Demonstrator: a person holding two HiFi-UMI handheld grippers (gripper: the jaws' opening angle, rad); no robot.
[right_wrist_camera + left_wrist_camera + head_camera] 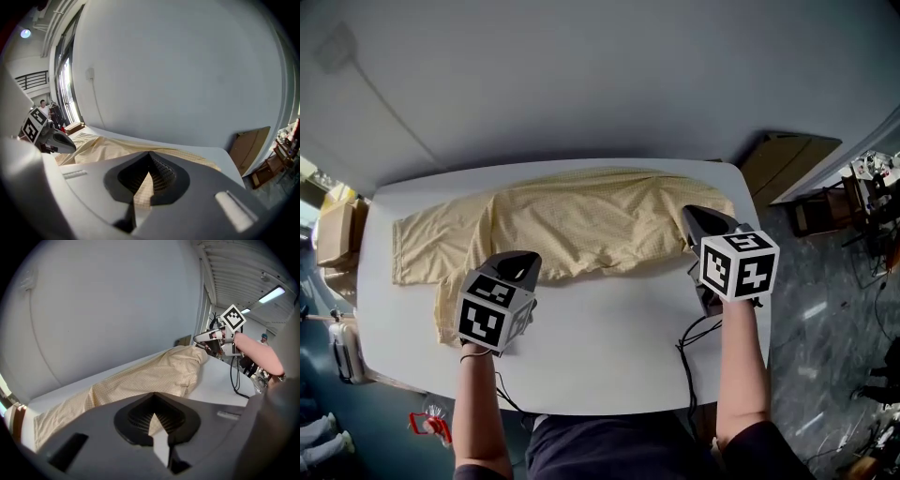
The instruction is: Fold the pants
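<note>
- Closest to each lens is the grey body of the left gripper [153, 417] and the right gripper [149, 164]. In its own view each body fills the lower half and hides whatever lies right under it. Only a dark notch shows the fingers.
- Left fingers are pressed together, with a thin wedge of the pants [154, 373] pinched in the slit. Lower down the slit turns pale, and I cannot tell whether that is cloth or tabletop [609, 347].
- Right fingers are also pressed together, on a strip of the checked cloth that runs down between them.
- In the head view each gripper's dark nose covers the spot where it bites, so the pinch itself is hidden there.
- The left gripper sits at the pants' near edge, where one leg turns toward the person. The right gripper sits at the pants' right end.
- The left marker cube [492, 314] covers part of that near leg. The leg's lower end shows just left of the cube.
- The pants are pale yellow and rumpled, and they lie lengthwise across the far half of the tabletop.
- In the left gripper view the cloth rises to meet the right gripper's nose.
- The pants' right end is hard to read under the right gripper, and no waistband can be made out.
- A black cable [689, 342] lies on the tabletop on the near side of the pants, below their right end, and runs off the near edge.
- A cardboard panel [787, 159] leans off the tabletop beyond the pants' right end, with its foot out of sight.
- Both forearms [741, 366] are cut off by the lower edge of the head view.
</note>
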